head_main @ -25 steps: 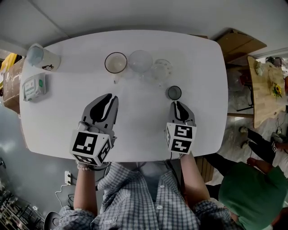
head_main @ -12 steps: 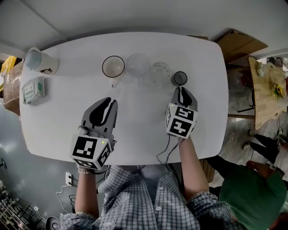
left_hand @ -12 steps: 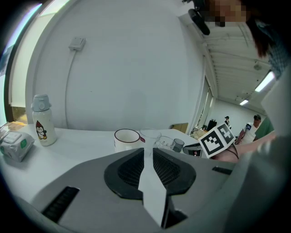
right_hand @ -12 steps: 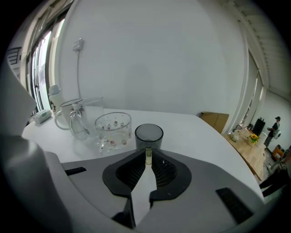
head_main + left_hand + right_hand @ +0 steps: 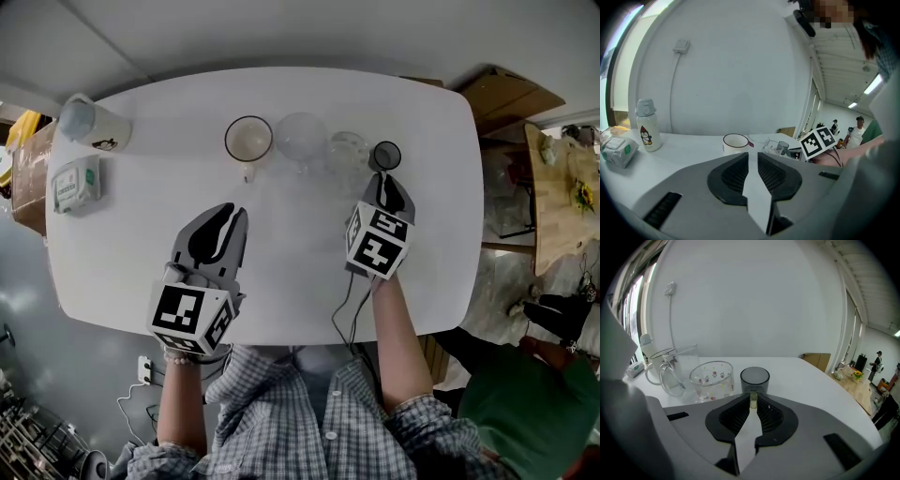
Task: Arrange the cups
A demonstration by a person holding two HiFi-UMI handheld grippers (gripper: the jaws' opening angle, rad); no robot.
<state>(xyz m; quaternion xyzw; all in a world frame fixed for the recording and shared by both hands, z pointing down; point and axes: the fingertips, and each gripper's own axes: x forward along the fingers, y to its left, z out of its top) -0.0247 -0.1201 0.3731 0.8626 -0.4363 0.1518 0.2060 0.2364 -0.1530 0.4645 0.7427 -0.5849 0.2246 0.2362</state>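
Note:
Along the far side of the white table point(image 5: 141, 253) stands a row of cups: a white mug point(image 5: 248, 138) with a dark rim, a clear glass mug point(image 5: 301, 136), a patterned glass cup point(image 5: 347, 148) and a small dark grey cup point(image 5: 385, 155). My right gripper point(image 5: 382, 178) is just behind the dark cup point(image 5: 754, 378), shut on a small pale tab at its near side, with the patterned glass point(image 5: 711, 379) close on its left. At mid-table my left gripper point(image 5: 230, 208) hangs shut and holds nothing, well short of the white mug point(image 5: 735, 143).
A white bottle point(image 5: 94, 122) with a penguin print and a packet point(image 5: 73, 183) with a green label sit at the table's left end. Right of the table are a cardboard box point(image 5: 511, 94), a wooden table point(image 5: 558, 187) and a person in green point(image 5: 525, 412).
My right gripper has moved away from me with the dark cup, from mid-table up to the right end of the row. The left gripper has stayed in place.

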